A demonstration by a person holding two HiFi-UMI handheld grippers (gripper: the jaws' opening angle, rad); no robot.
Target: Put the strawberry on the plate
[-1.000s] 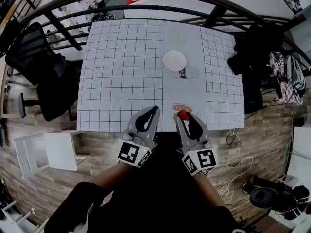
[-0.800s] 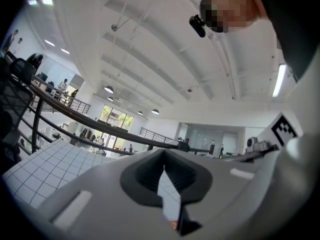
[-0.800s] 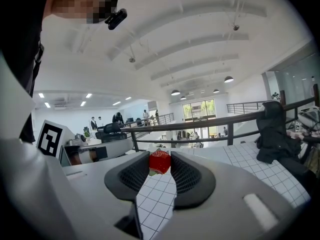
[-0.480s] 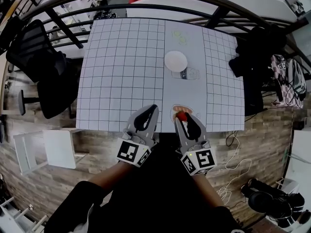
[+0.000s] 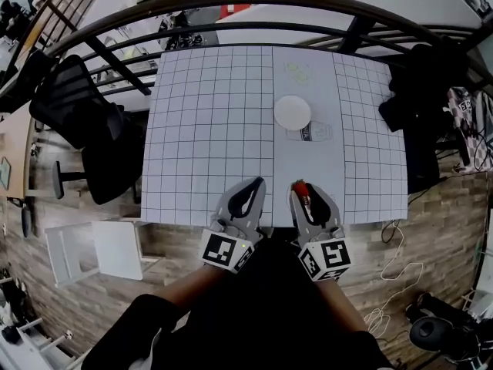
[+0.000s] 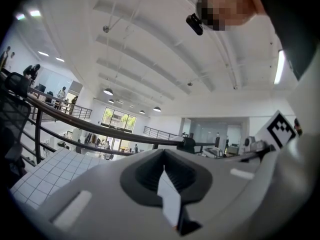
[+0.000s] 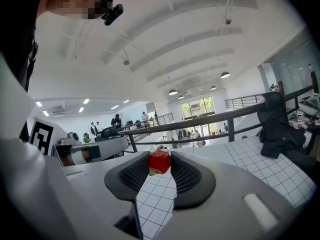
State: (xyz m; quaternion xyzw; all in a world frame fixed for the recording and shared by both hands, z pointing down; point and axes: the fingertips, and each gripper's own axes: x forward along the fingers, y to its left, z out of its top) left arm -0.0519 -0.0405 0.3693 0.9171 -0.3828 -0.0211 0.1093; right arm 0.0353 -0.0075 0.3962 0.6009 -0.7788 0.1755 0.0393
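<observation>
A white gridded tabletop carries a white plate near its middle, well apart from the near edge. There the person's right gripper pinches the strawberry between the very tips of its jaws, while the left gripper, jaws pressed together on nothing, hangs just beside it. With so shallow a hold the fruit could slip out on the way, or roll off the plate if let go too high; the print just beside the plate is too small to read.
</observation>
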